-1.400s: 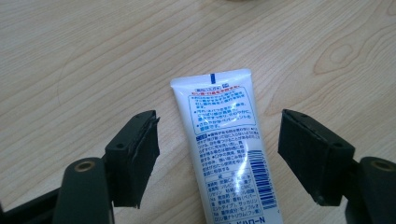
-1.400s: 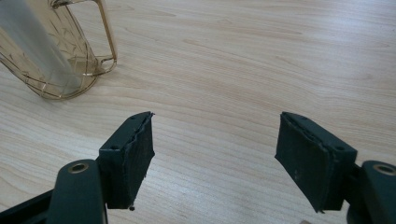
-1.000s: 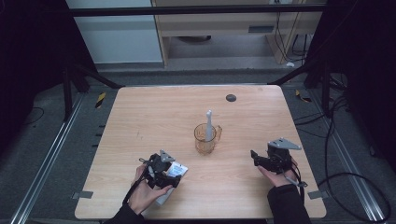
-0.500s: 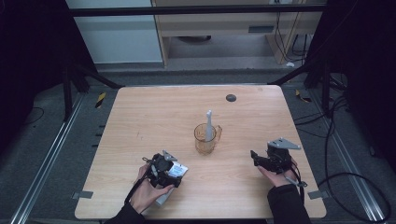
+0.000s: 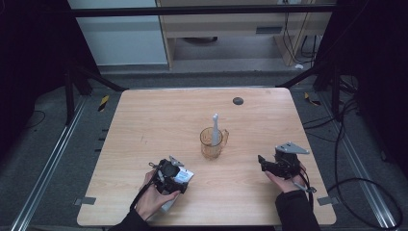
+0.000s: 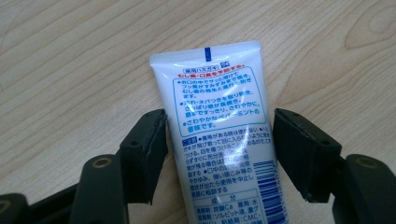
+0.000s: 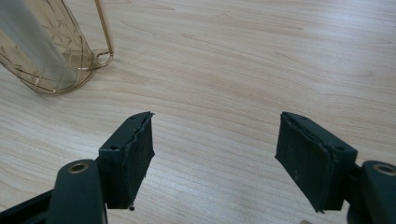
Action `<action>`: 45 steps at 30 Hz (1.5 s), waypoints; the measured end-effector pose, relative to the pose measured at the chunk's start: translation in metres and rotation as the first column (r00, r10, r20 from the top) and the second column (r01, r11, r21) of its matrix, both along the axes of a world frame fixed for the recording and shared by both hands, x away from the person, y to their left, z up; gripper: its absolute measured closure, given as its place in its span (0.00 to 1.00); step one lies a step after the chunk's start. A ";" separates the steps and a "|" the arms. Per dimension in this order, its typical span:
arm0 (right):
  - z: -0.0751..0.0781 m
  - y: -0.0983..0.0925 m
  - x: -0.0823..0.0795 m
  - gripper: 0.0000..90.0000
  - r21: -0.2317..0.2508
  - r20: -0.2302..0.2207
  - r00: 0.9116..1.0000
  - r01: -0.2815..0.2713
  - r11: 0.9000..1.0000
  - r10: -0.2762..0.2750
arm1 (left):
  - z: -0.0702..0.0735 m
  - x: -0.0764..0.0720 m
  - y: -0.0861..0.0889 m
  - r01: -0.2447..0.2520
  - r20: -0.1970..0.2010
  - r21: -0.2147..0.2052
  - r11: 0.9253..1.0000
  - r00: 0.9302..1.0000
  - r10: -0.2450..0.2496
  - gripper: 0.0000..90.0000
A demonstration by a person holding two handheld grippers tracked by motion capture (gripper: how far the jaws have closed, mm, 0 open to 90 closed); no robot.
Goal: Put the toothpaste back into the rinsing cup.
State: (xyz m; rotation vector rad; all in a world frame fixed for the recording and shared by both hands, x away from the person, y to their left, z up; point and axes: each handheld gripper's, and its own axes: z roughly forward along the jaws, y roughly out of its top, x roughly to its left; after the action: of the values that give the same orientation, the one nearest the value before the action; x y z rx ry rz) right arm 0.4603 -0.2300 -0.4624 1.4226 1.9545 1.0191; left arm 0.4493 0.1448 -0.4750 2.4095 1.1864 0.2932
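Observation:
A white toothpaste tube [image 6: 217, 126] printed in blue and red lies flat on the wooden table [image 5: 159, 120]. My left gripper [image 6: 219, 149] straddles it. Its jaws have just been closing with the tube between them; one pad sits at the tube's edge and the other stands a sliver off. In the high view the left gripper [image 5: 169, 174] is at the front left, over the tube [image 5: 185, 177]. An amber see-through cup [image 5: 212, 144] holds an upright pale stick-like item [image 5: 215, 126]. My right gripper [image 7: 215, 154] hovers open above bare wood, to the right of the cup [image 7: 56, 56].
A small dark round spot [image 5: 237, 100] lies near the table's far edge. The right gripper [image 5: 264, 164] rests at the front right, with its cable trailing toward the table's front edge. Metal rails and loose cables run along the floor on both sides.
The left hand has shifted very slightly over the tube. The right hand and the cup have kept still.

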 end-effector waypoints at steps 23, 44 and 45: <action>0.001 0.000 0.000 0.31 0.004 0.002 1.000 0.000 1.000 0.000 | 0.013 -0.004 0.006 -0.005 -0.030 -0.039 0.999 1.000 0.004 0.72; 0.002 -0.005 -0.002 0.30 0.012 0.021 1.000 0.007 1.000 -0.008 | 0.065 -0.009 0.032 -0.019 0.207 -0.233 0.972 0.976 0.069 0.76; 0.002 -0.005 -0.002 0.30 0.010 0.022 1.000 0.008 1.000 -0.008 | 0.067 -0.008 0.032 -0.022 0.226 -0.237 0.971 0.971 0.077 0.76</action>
State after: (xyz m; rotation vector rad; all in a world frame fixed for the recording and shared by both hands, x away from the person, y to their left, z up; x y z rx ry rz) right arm 0.4581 -0.2349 -0.4607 1.4178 1.9296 1.0376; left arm 0.4413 0.1771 -0.4078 2.0815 1.1083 0.4160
